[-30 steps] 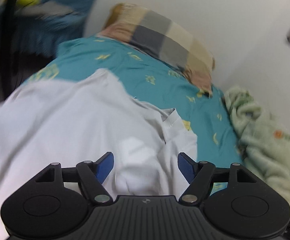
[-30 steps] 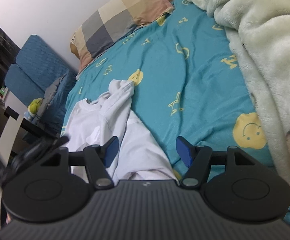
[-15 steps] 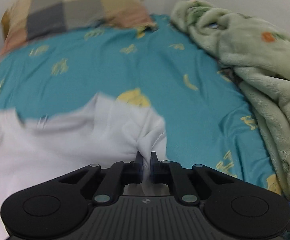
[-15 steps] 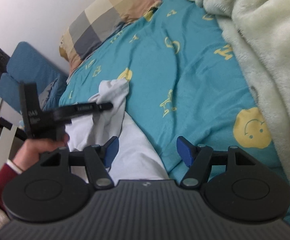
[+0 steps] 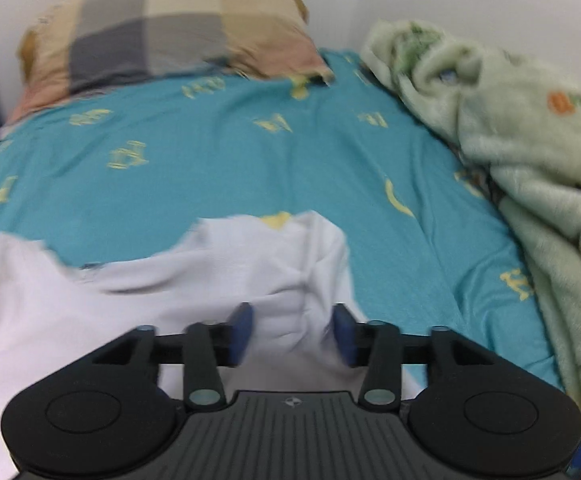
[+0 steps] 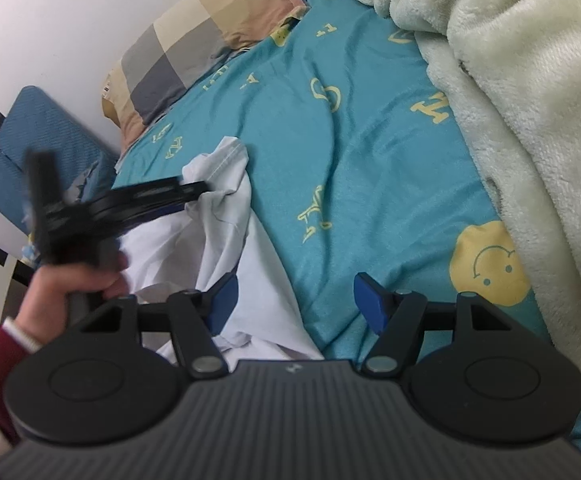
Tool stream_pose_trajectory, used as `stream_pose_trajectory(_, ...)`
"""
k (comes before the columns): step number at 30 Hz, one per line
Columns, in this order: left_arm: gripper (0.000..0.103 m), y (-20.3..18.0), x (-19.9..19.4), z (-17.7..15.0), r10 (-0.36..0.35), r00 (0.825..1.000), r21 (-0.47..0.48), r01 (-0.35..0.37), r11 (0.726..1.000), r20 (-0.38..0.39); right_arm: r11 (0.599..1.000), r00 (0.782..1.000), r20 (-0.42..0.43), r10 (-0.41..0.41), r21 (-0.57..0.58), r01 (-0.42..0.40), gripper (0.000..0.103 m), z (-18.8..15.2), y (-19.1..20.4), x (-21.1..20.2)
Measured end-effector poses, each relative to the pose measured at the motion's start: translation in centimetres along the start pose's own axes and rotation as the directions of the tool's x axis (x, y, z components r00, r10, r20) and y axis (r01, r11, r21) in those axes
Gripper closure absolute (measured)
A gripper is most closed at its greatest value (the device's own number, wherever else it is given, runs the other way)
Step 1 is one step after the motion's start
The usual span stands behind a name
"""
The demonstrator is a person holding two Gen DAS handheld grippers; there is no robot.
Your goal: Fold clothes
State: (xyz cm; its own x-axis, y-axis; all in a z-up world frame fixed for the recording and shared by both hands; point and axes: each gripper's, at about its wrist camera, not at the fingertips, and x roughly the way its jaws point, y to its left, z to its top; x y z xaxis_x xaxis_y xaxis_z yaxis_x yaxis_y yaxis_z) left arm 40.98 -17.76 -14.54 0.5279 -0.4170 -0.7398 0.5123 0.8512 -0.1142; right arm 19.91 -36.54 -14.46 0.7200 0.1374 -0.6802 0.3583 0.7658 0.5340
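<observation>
The shirt (image 5: 170, 292) lies on the bed (image 5: 250, 160), pillow (image 5: 162, 28) behind, blanket (image 5: 530, 160) right.

The bed (image 5: 290, 168) is covered by a teal sheet printed with yellow letters and smiley faces. A checked pillow (image 5: 162, 32) lies at its head end against the wall. A pale green fleece blanket (image 5: 530, 152) is heaped along the wall-side edge. A crumpled white shirt (image 5: 170, 280) lies along the opposite edge, near the foot.
</observation>
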Motion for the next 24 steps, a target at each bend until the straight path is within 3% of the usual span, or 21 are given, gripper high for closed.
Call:
stream_pose_trajectory(3, 0.045, 2.7, -3.0, -1.0, 0.049, 0.999, -0.068, -0.048, 0.997, 0.015, 1.000, 1.000, 0.007, 0.001, -0.009, -0.001, 0.036, 0.0, 0.2, -0.1)
stream_pose_trajectory(6, 0.043, 5.4, -4.5, -2.7, 0.100, 0.994, -0.149, -0.106, 0.983, -0.047, 1.000, 1.000, 0.007, -0.002, -0.012, 0.002, 0.036, -0.1, 0.3, -0.2)
stream_pose_trajectory(10, 0.043, 7.9, -4.9, -5.3, 0.067, 0.990, -0.280, -0.101, 0.955, -0.126, 1.000, 1.000, -0.002, 0.003, -0.013, -0.003, 0.036, -0.2, 0.6, 0.0)
stream_pose_trajectory(14, 0.055, 8.7, -5.1, -6.5, -0.024, 0.987, -0.385, -0.039, 0.922, -0.156, 1.000, 1.000, -0.005, -0.007, -0.028, 0.007, 0.036, -0.5, 0.8, -0.1)
stream_pose_trajectory(19, 0.056, 7.5, -4.8, -6.7, 0.014, 0.980, -0.388, -0.093, 0.917, -0.201, 0.999, 1.000, -0.003, -0.005, -0.035, 0.005, 0.036, -0.5, 1.1, -0.3)
stream_pose_trajectory(20, 0.068, 7.4, -4.9, -6.7, 0.026, 0.981, -0.395, -0.103, 0.913, -0.195, 0.999, 1.000, -0.003, -0.004, -0.033, 0.004, 0.036, -0.5, 1.0, -0.3)
stream_pose_trajectory(21, 0.100, 7.2, -4.8, -6.7, 0.039, 0.980, -0.392, -0.115, 0.913, -0.197, 1.000, 1.000, -0.003, -0.002, -0.031, 0.002, 0.036, -0.5, 1.0, -0.4)
stream_pose_trajectory(24, 0.100, 6.3, -5.7, -5.5, 0.072, 0.985, -0.341, -0.122, 0.932, -0.156, 1.000, 1.000, 0.002, 0.004, -0.023, -0.004, 0.036, -0.5, 0.7, -0.8)
